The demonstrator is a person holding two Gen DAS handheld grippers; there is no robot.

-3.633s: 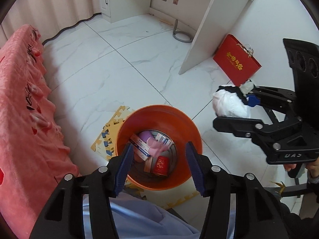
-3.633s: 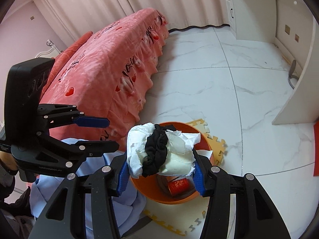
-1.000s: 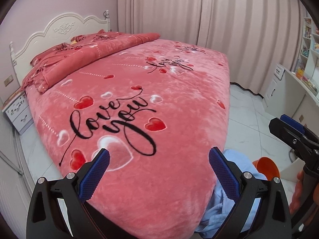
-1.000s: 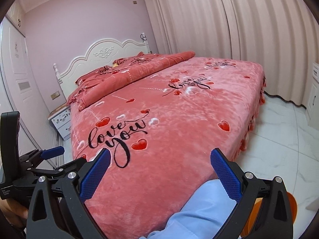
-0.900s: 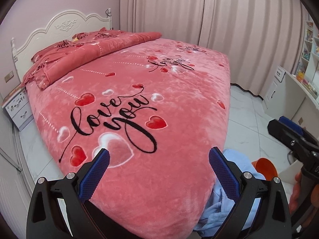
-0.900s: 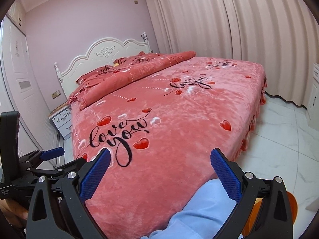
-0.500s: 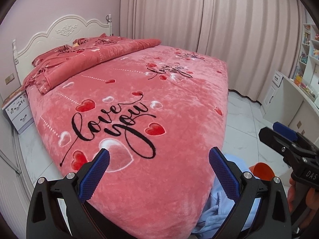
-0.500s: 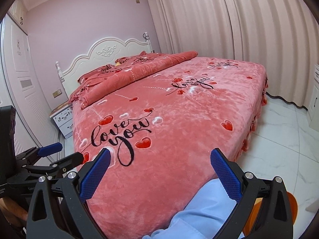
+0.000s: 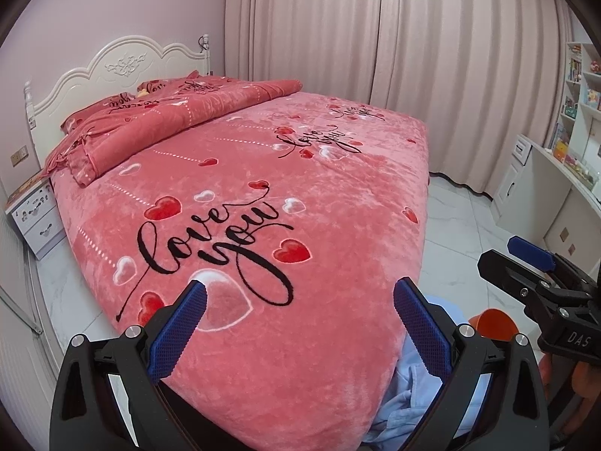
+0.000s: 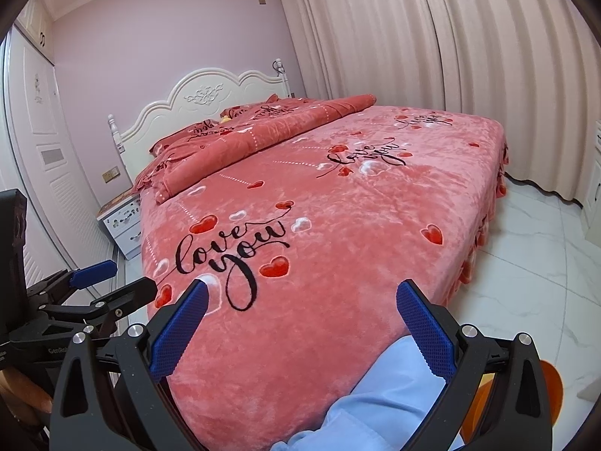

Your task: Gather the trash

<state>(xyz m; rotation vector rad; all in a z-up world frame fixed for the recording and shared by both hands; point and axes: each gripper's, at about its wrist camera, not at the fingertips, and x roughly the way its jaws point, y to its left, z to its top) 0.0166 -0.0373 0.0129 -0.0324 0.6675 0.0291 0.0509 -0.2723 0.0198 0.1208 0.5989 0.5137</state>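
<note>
Both the left gripper and the right gripper are spread wide apart and hold nothing. The round orange plastic bin sits at 4 o'clock beside the pink plush bed cover, where no trash is visible, so collecting seems nearly finished

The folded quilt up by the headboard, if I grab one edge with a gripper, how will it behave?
The folded quilt looks like thick plush fabric, so it would probably be floppy: a pinched edge lifts while the rest drags. It lies in a long bulky roll, so it is likely heavy for one gripper. The fuzzy pile probably grips rather than slips.
</note>
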